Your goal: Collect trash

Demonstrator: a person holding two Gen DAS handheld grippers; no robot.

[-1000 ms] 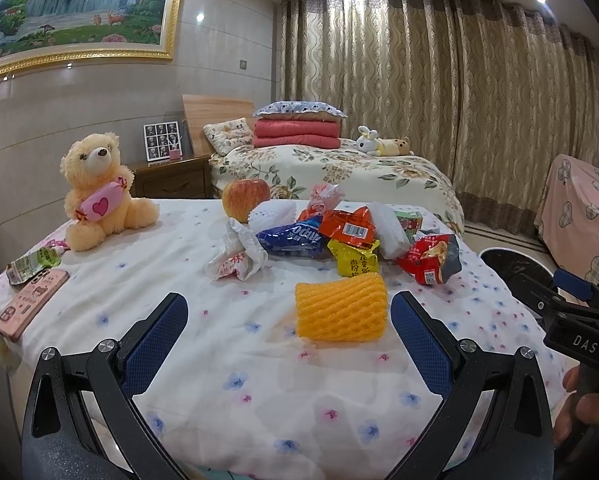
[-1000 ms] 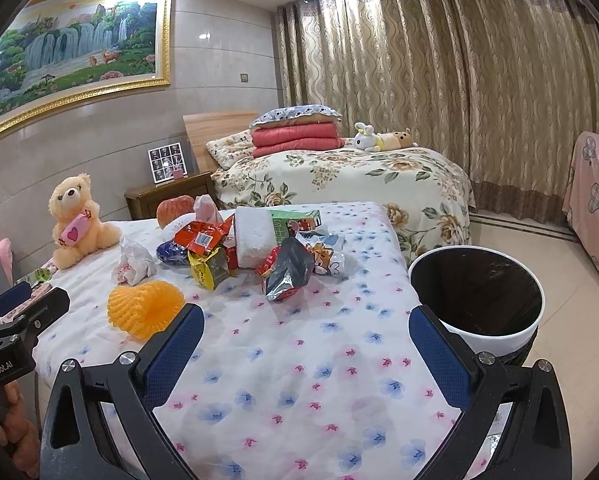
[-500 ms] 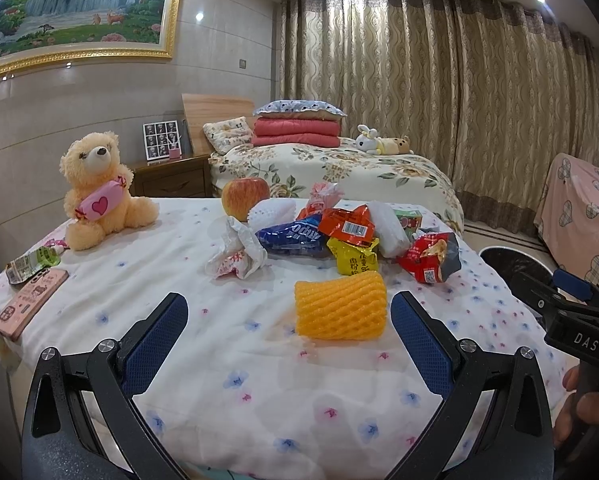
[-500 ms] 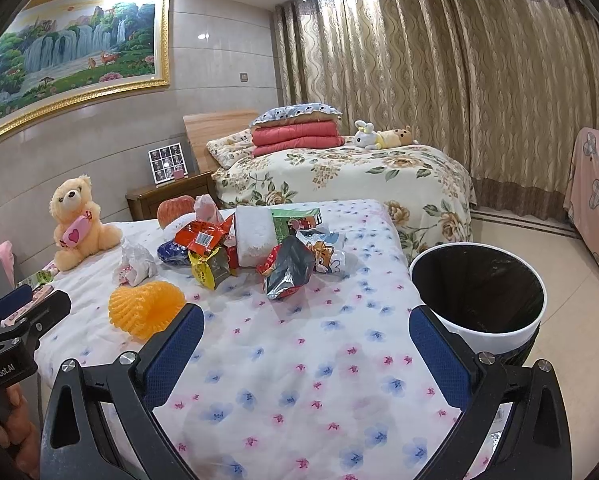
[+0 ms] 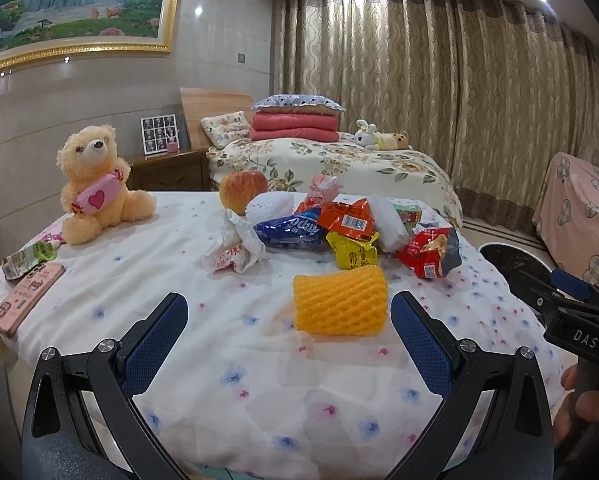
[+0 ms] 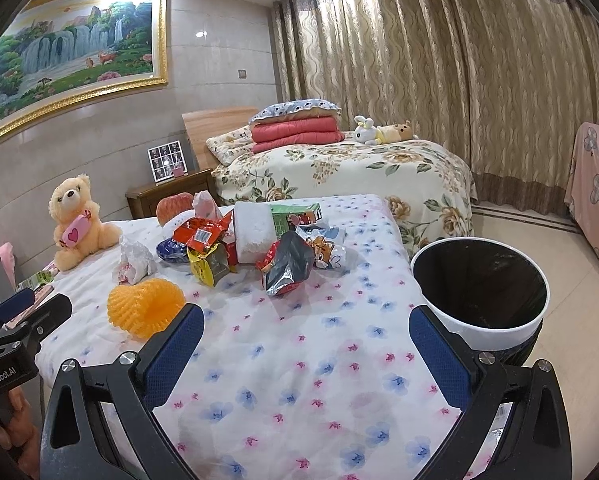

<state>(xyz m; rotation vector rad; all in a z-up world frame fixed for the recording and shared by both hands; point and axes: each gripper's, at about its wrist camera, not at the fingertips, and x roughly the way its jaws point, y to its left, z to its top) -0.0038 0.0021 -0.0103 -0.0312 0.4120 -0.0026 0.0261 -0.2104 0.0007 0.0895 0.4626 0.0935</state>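
A pile of snack wrappers [image 5: 347, 224] lies mid-table on the flowered cloth, also in the right wrist view [image 6: 235, 244]. An orange foam fruit net [image 5: 339, 304] lies nearest, just ahead of my open, empty left gripper [image 5: 287, 320]; it also shows in the right wrist view [image 6: 145, 308]. A crumpled white wrapper [image 5: 235, 248] lies left of the pile. My right gripper [image 6: 305, 328] is open and empty above the cloth. The white trash bin [image 6: 479, 292] with a black liner stands at the table's right edge.
A teddy bear [image 5: 95, 188], an apple [image 5: 243, 192], a pink phone [image 5: 25, 300] and a green packet [image 5: 27, 258] sit on the table. A bed [image 6: 359, 168] and nightstand [image 6: 167, 196] stand behind. A covered chair [image 5: 579, 216] is far right.
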